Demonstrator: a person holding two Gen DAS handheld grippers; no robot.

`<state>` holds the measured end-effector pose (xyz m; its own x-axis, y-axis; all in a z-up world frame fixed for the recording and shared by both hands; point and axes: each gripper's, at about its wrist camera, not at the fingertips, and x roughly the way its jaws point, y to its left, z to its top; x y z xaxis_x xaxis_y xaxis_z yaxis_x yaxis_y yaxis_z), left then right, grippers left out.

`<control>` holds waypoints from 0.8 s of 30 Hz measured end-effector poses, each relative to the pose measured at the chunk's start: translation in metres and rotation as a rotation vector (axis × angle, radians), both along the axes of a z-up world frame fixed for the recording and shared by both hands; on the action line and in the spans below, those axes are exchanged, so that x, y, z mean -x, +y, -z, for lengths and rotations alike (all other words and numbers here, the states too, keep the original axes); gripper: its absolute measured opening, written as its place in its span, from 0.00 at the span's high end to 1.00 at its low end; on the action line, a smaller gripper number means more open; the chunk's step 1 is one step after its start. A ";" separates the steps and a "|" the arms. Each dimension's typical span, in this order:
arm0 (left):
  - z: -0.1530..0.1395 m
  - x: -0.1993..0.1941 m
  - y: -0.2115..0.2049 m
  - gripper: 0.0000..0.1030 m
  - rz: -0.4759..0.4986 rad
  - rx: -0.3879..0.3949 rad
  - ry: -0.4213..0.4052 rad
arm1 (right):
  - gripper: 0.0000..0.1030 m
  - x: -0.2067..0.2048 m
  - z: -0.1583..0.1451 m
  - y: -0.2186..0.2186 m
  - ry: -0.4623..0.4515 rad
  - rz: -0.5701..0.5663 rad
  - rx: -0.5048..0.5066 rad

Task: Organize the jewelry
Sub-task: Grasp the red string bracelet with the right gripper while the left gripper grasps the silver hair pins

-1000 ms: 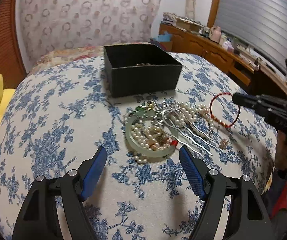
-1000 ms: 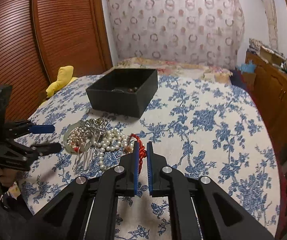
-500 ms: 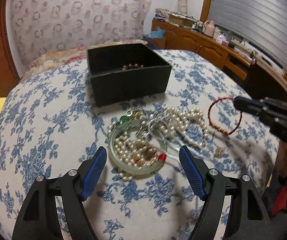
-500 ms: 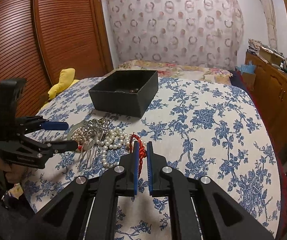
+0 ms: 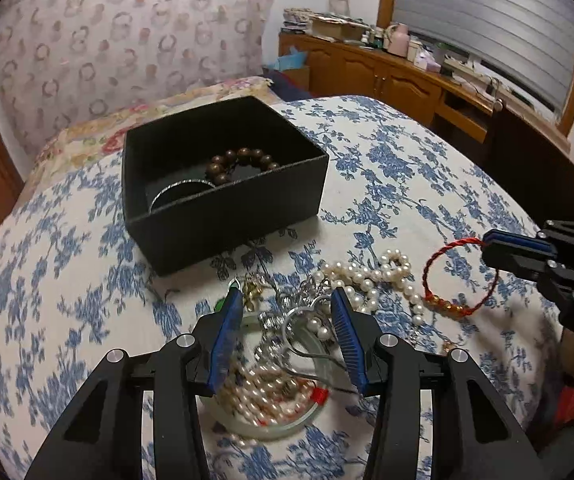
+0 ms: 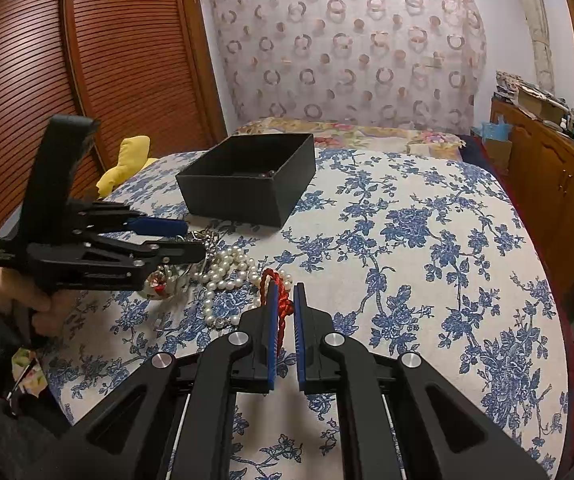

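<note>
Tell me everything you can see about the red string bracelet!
The red string bracelet is a thin loop of twisted red cord with a few small gold-coloured beads and red knots along its near side. It lies mostly flat on the blue flowered bedspread, right of the pearl strands, apart from the black box. The right gripper is shut on its cord at one edge, lifting that part slightly.
</note>
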<state>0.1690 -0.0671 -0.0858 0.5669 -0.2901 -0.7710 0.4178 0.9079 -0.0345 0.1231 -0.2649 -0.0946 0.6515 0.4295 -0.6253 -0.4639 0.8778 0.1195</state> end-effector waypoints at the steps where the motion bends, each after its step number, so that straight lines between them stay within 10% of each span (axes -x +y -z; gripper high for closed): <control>1: 0.000 -0.001 0.000 0.57 0.006 0.000 0.002 | 0.92 0.000 0.000 0.000 0.000 -0.001 -0.001; 11: 0.000 0.009 0.004 0.87 0.045 0.044 -0.019 | 0.92 0.000 0.000 0.000 0.001 0.000 0.001; 24: -0.033 0.026 0.020 0.94 0.020 0.128 -0.082 | 0.92 0.000 -0.010 0.005 -0.023 -0.011 0.004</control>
<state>0.1428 -0.0468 -0.0525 0.6195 -0.3951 -0.6783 0.4415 0.8898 -0.1150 0.1232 -0.2598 -0.0841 0.6607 0.4346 -0.6120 -0.4765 0.8728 0.1055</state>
